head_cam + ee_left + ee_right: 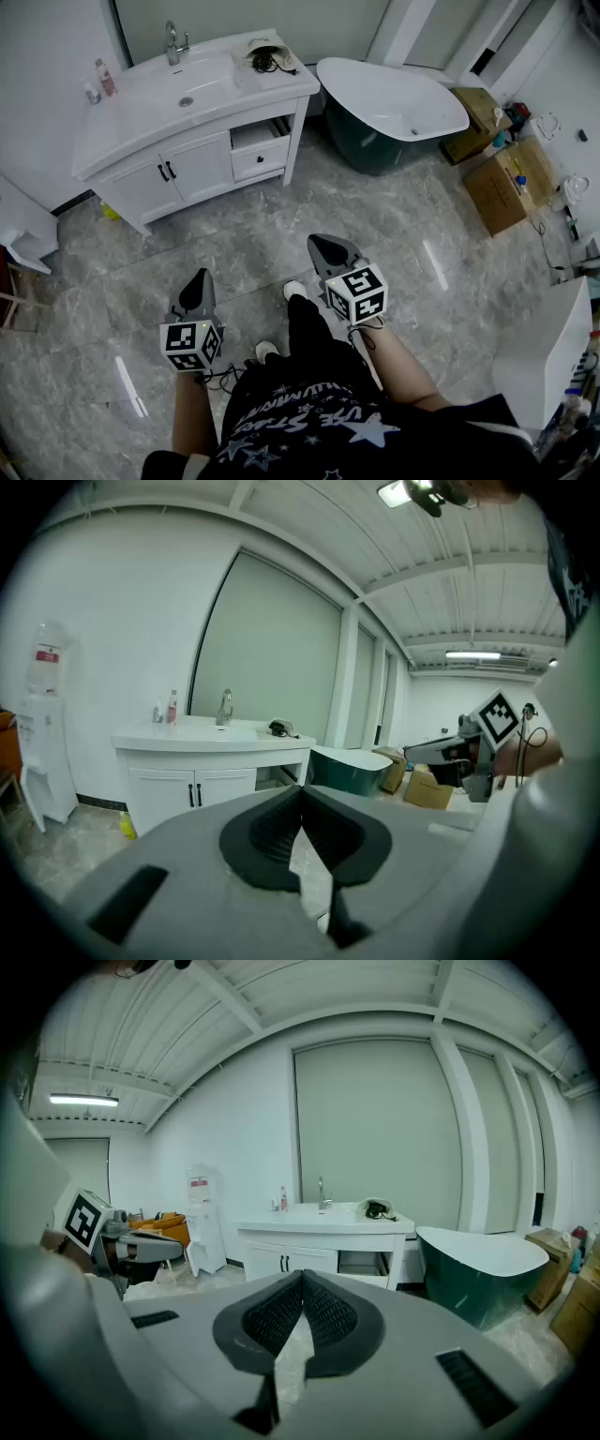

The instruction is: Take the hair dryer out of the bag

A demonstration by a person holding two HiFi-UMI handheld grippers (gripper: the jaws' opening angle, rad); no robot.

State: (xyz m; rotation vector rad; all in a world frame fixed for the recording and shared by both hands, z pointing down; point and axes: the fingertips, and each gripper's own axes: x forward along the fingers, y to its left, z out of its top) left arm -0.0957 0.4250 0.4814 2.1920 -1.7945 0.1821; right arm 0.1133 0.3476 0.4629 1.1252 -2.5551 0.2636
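Note:
A pale bag (265,52) lies on the right end of the white vanity counter (131,112), with a dark hair dryer (270,62) and its cord showing in its mouth. The bag with the hair dryer also appears in the left gripper view (278,728) and the right gripper view (377,1208). My left gripper (199,278) and right gripper (325,244) are both shut and empty, held in front of the person, far short of the vanity. Each gripper's jaw tips meet in its own view: the left gripper (301,790), the right gripper (302,1277).
A sink with a tap (174,42) and small bottles (103,77) occupy the counter. A drawer (259,150) stands partly pulled out. A dark green bathtub (394,112) sits to the right, with cardboard boxes (506,183) beyond it. A water dispenser (202,1218) stands left of the vanity.

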